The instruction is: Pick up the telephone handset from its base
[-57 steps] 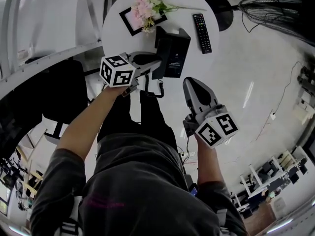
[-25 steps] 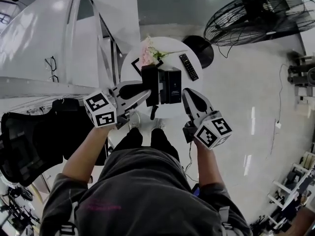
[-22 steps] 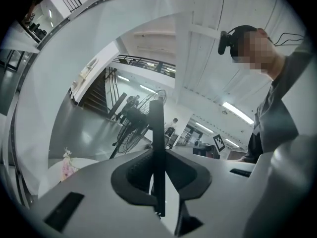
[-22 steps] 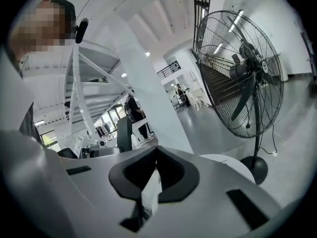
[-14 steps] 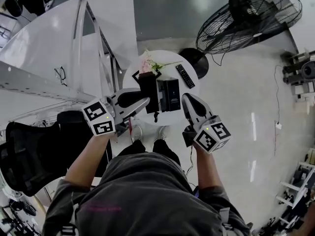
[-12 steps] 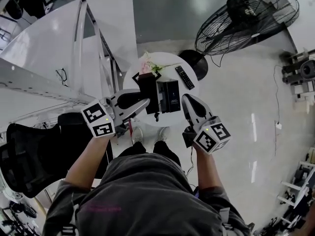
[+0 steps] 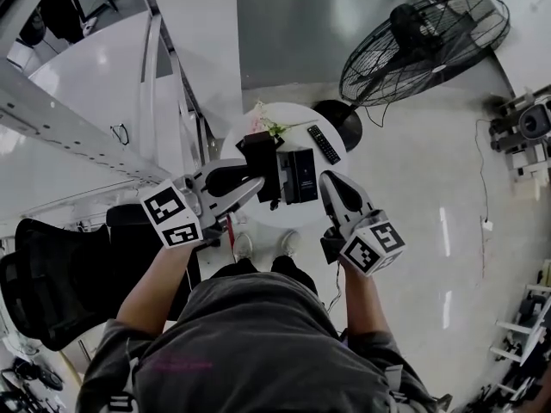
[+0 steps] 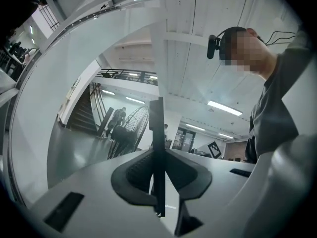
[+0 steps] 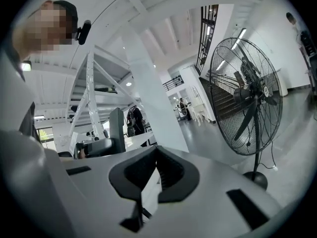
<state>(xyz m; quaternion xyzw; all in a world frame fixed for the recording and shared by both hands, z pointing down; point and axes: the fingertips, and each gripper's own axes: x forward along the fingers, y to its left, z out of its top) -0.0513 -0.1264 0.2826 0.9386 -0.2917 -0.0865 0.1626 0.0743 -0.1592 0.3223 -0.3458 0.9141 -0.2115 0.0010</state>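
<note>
My left gripper (image 7: 256,180) is shut on the black telephone handset (image 7: 261,157) and holds it in the air, well above the round white table (image 7: 297,218). In the left gripper view the handset (image 8: 156,125) shows edge-on as a thin dark bar clamped between the pads of that gripper (image 8: 157,157). The black telephone base (image 7: 300,175) stands on the table just right of the handset. The right gripper (image 7: 329,183) hovers to the right of the base. Its tips meet with nothing between them in the right gripper view (image 9: 157,153).
On the table lie a black remote (image 7: 325,144) and pink flowers (image 7: 268,120). A big floor fan (image 7: 413,46) stands beyond the table and fills the right of the right gripper view (image 9: 245,98). A black office chair (image 7: 60,265) is at my left.
Both grippers have risen and the table now looks smaller and farther below. The handset has come up off its base in the left gripper. The right gripper stays shut and empty.
</note>
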